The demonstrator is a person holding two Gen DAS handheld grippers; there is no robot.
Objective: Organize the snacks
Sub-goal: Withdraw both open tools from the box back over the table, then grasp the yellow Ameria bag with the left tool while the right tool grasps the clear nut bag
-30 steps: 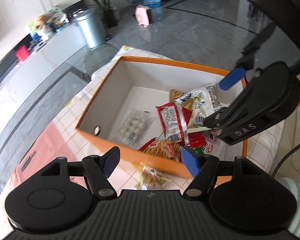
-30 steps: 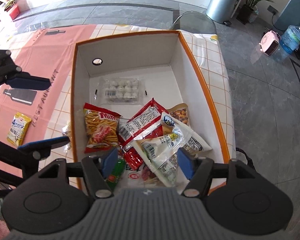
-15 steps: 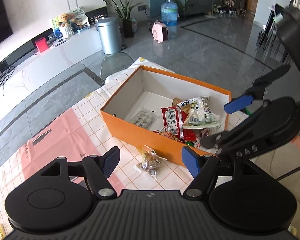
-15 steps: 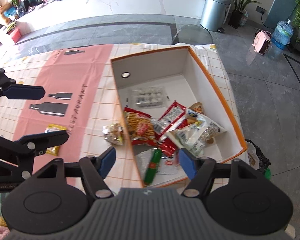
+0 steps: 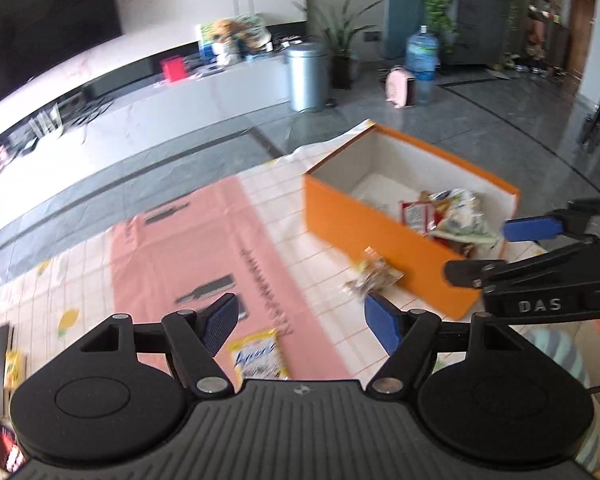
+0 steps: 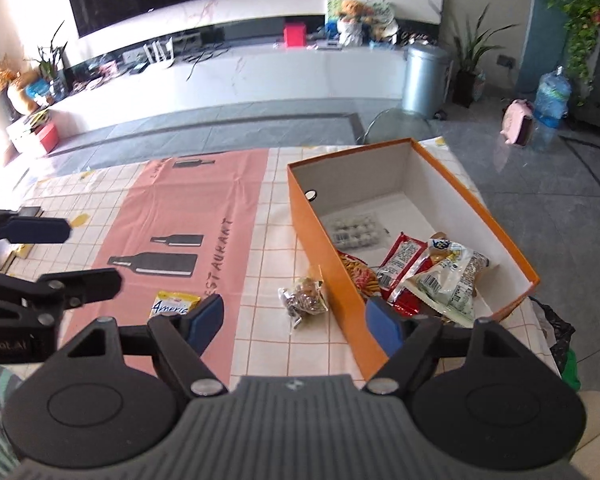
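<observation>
Orange box (image 6: 328, 236), snack packets (image 6: 440, 276) inside (piled near end), egg tray (image 6: 354, 230)

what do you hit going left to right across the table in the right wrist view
left gripper → yellow snack packet → clear bag of wrapped candies → orange box → white snack bags inside the box

Your right hand-held gripper (image 6: 296, 320): jaws apart, nothing between | orange box (image 6: 332, 256): holds snack packets | clear candy bag (image 6: 304, 300): on surface beside box | yellow packet (image 6: 176, 304): left
</observation>
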